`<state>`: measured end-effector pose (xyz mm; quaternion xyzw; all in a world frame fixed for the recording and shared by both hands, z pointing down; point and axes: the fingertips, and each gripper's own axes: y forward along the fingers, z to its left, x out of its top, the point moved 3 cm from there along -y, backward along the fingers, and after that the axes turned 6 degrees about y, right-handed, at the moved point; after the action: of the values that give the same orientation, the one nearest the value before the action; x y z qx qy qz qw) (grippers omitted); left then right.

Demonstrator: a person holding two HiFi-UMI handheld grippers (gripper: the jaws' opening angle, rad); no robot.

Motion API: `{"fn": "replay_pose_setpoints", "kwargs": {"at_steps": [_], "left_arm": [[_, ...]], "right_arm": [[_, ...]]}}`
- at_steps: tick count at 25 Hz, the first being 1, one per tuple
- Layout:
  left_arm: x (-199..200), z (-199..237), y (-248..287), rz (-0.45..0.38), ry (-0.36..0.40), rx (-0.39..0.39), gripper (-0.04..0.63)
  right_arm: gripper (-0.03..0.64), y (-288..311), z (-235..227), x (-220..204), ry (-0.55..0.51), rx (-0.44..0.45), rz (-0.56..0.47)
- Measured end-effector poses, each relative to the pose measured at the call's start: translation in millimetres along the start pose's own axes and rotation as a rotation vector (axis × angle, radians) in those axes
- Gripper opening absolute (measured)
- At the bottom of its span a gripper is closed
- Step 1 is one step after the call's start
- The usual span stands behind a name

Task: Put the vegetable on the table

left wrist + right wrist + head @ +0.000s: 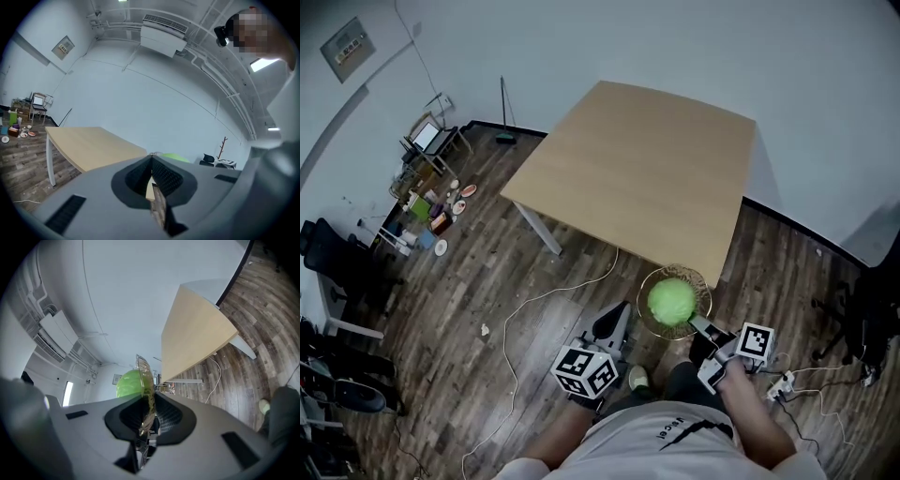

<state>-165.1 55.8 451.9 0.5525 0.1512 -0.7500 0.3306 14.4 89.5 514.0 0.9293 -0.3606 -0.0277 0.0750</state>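
Head view: the right gripper (697, 325) clamps the rim of a glass bowl (703, 284) carrying the green cabbage (672, 301) (in the air, beside the near edge of the table (637, 178)). The left gripper (616, 317) has its jaws pressed together on nothing.

Plank floor (469, 309), white wall (609, 37) (black chair (337, 255)).

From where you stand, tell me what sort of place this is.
Probably an office or lab room: a bare wooden table, a black office chair by the wall, and a wall-mounted air conditioner.
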Motion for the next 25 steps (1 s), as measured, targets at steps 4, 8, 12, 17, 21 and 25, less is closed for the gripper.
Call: {"fn": "replay_pose_setpoints", "kwargs": {"at_steps": [4, 8, 12, 17, 21, 25], "left_arm": [[3.6, 15.3, 16.3, 0.004, -0.031, -0.011, 0.012], [2.7, 32.7, 37.2, 0.014, -0.041, -0.005, 0.012], [9.7, 54.6, 65.9, 0.015, -0.038, 0.008, 0.012], [17.3, 77.3, 110.9, 0.038, -0.026, 0.007, 0.012], [19.9, 93.2, 159.3, 0.062, -0.017, 0.021, 0.012], [17.9, 103.5, 199.0, 0.073, -0.015, 0.044, 0.012]], "right_arm": [[0.048, 19.1, 0.2, 13.7, 0.006, -0.016, -0.005], [0.048, 42.4, -4.3, 34.4, 0.008, -0.017, 0.000], [0.048, 72.6, -7.4, 59.7, 0.012, -0.021, 0.019], [0.048, 107.2, -15.1, 99.9, -0.002, -0.034, 0.035], [0.048, 130.4, -25.3, 145.1, -0.012, -0.043, 0.048], [0.048, 145.5, -40.3, 182.8, -0.021, -0.073, 0.076]]}}
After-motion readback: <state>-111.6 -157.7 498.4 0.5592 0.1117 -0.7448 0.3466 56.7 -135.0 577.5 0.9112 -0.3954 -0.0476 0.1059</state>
